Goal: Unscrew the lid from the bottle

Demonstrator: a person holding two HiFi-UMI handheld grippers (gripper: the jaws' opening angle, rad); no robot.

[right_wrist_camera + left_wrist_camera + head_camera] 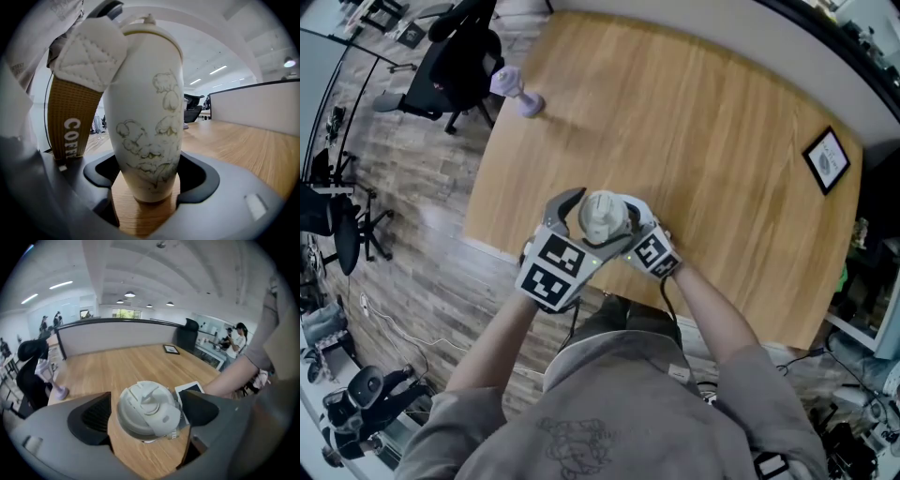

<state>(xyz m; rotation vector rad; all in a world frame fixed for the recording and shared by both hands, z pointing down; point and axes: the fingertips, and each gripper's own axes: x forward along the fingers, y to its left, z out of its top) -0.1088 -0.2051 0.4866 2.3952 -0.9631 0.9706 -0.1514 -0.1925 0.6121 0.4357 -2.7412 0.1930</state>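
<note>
Right gripper (150,180) is clamping the slick-looking, rigid bottle (145,117) low while I'm hovering the left gripper (145,417) wide around its lid (149,405).

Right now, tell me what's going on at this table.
A person with a handheld gripper in each hand is working on a white bottle standing on the wooden table. The right gripper is clamped on the bottle's lower body. The left gripper is above it, jaws open either side of the lid, which sits on the bottle.
</note>
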